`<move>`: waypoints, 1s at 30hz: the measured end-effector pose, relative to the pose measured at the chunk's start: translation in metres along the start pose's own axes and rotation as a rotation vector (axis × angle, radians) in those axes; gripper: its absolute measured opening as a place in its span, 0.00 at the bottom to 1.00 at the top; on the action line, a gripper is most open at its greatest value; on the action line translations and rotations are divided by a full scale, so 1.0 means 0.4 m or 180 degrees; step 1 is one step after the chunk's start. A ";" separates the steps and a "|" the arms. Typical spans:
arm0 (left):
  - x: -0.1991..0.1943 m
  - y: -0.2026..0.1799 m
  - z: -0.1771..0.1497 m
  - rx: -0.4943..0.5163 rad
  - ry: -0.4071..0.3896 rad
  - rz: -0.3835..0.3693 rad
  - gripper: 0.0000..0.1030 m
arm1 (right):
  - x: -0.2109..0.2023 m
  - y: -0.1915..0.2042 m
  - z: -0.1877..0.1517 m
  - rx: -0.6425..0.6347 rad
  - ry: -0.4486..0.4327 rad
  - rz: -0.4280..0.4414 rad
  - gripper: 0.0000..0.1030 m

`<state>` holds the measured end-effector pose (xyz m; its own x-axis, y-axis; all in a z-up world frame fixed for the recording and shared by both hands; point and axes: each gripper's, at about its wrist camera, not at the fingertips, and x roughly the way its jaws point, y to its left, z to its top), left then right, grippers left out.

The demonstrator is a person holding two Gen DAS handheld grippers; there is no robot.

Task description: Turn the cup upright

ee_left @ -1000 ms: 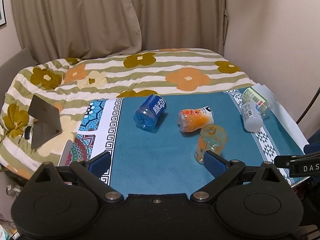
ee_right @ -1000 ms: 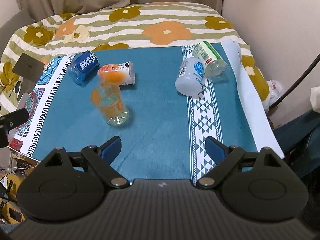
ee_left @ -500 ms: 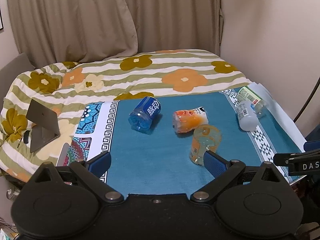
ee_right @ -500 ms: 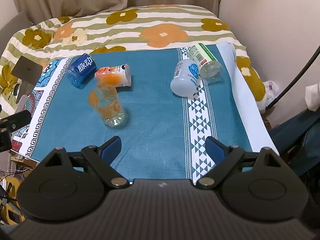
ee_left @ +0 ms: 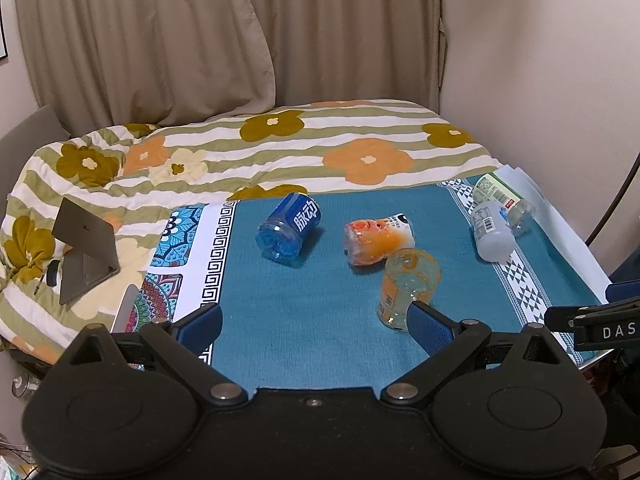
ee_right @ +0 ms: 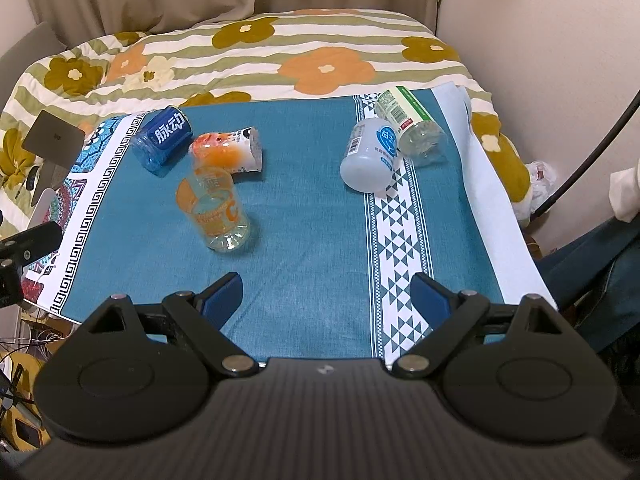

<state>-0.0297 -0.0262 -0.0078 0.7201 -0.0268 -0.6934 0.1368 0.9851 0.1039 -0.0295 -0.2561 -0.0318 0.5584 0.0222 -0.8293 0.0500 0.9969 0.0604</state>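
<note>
Five cups: all lying on their sides on the teal cloth [ee_right: 312, 216].
Orange clear cup [ee_right: 214, 210]: tipped over, just in front of the orange-and-white cup [ee_right: 228, 154].
Blue cup [ee_right: 162, 136]: beside that one.
White cup [ee_right: 370, 154] and green-label cup [ee_right: 412, 126]: touching, well apart from the others.
Left gripper [ee_left: 316, 322]: spread wide, empty.
Right gripper [ee_right: 326, 296]: spread wide, empty.

My left hand-held gripper [ee_left: 314, 322] hangs with its two blue-padded fingers [ee_left: 200, 326] spread wide, nothing between them. My right hand-held gripper [ee_right: 327, 294] is the same: blue fingers [ee_right: 222, 294] parted wide and empty, pointing forward and down. From the left wrist camera I see a black part of the right tool at the right edge; from the right wrist camera a black part of the left tool shows at the left edge.
</note>
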 end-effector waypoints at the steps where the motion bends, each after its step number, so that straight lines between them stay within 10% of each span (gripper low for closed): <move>1: 0.000 0.000 0.000 -0.0001 -0.0001 -0.0001 0.98 | 0.000 0.000 0.000 0.0000 0.0001 0.0000 1.00; 30: 0.006 0.026 0.015 -0.0075 -0.0021 0.0031 0.98 | -0.003 -0.005 -0.003 0.0017 -0.0007 -0.0028 1.00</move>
<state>-0.0226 -0.0171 -0.0041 0.7258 -0.0182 -0.6877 0.1136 0.9891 0.0937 -0.0311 -0.2582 -0.0316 0.5598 0.0133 -0.8285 0.0592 0.9967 0.0561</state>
